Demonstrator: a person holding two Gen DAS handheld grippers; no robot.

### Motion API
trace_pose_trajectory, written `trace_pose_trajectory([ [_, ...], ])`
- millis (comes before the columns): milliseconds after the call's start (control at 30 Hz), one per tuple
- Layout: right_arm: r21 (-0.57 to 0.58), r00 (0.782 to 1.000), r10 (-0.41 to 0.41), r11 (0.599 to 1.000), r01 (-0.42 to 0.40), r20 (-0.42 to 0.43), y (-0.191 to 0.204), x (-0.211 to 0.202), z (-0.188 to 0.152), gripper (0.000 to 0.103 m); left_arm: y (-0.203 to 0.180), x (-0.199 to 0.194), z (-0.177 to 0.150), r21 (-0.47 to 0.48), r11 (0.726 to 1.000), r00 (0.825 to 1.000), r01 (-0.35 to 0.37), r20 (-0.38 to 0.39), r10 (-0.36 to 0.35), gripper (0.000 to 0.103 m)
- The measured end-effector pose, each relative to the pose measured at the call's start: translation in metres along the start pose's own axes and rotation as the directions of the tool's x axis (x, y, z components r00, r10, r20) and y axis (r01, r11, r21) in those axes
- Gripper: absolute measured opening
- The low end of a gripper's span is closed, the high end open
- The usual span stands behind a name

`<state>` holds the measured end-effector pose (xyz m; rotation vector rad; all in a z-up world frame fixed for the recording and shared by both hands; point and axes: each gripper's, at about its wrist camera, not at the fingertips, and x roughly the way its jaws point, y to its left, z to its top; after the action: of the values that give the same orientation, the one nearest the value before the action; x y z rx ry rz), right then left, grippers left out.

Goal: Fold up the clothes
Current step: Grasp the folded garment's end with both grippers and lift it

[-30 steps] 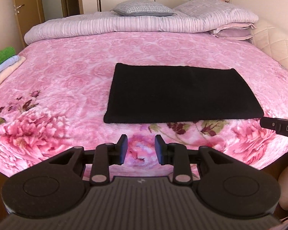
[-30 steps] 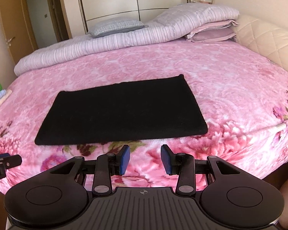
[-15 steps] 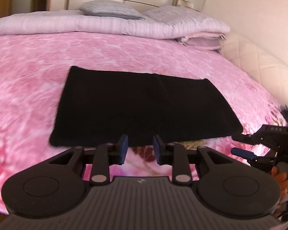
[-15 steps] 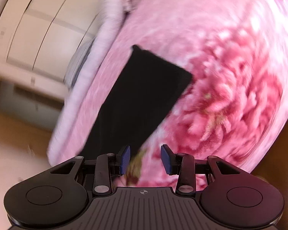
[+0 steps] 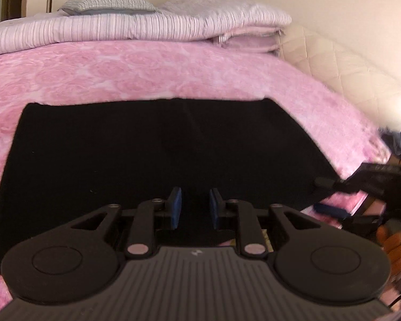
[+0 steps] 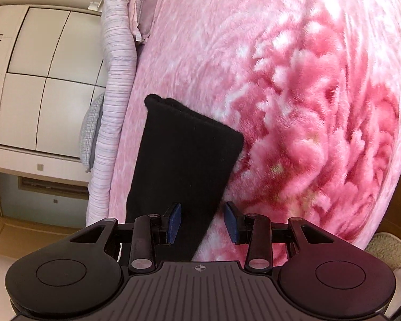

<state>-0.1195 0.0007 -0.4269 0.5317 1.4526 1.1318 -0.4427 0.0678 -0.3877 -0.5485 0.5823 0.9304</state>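
A black garment (image 5: 152, 160), folded into a flat rectangle of dense, matte, slightly fuzzy knit, lay on the plush pink floral blanket (image 5: 120, 75) of the bed, near the bed's front edge. Its long axis ran side to side, parallel to that edge. In the right wrist view the scene appeared rolled onto its side, and the garment's right short end showed a thick, layered edge.

The left tongs (image 5: 193, 208) hovered over the garment's near long edge, about midway along it; the blue-padded jaws were opening, with nothing pinched between them, though their fingertips hid the cloth directly beneath. The right tongs (image 6: 202, 224) stood apart at the near right corner, the garment's long edge passing between the jaws without either pad pressing on it.

At the head of the bed lay a striped lilac quilt (image 5: 120, 30), rolled long, with a grey checked pillow (image 5: 107, 4) behind. In the left view the right tongs appeared blurred at the right rim, where the garment's corner was hard to make out.
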Motion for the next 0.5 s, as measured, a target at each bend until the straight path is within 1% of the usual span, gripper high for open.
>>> trace_pose_trajectory([
  [67, 0.003, 1.000, 0.003, 1.000, -0.003, 0.006, -0.001, 0.000, 0.000, 0.040, -0.002, 0.003, -0.001, 0.024, 1.000, 1.000, -0.002, -0.015, 0.002, 0.022],
  [133, 0.012, 1.000, 0.008, 1.000, -0.009, 0.030, -0.002, -0.001, 0.001, 0.040, -0.002, 0.002, 0.000, 0.037, 0.999, 1.000, 0.002, -0.020, -0.001, 0.022],
  [200, 0.012, 0.998, 0.012, 1.000, -0.012, 0.062, -0.002, -0.001, 0.003, 0.040, 0.003, 0.002, -0.001, 0.010, 1.000, 1.000, 0.018, -0.023, -0.018, 0.022],
  [267, 0.011, 0.997, 0.017, 1.000, -0.017, 0.070, -0.004, 0.002, 0.005, 0.040, 0.007, 0.002, -0.001, -0.009, 1.000, 0.999, 0.028, -0.027, -0.028, 0.022],
  [400, 0.000, 0.996, 0.029, 1.000, -0.029, 0.090, -0.001, 0.009, 0.004, 0.040, 0.004, 0.004, 0.003, 0.011, 1.000, 0.999, 0.017, -0.042, -0.016, 0.022],
  [500, -0.035, 0.996, 0.026, 0.999, -0.023, 0.082, 0.006, 0.015, 0.003, 0.040, 0.005, 0.004, 0.003, 0.005, 1.000, 0.999, 0.023, -0.046, -0.022, 0.022],
])
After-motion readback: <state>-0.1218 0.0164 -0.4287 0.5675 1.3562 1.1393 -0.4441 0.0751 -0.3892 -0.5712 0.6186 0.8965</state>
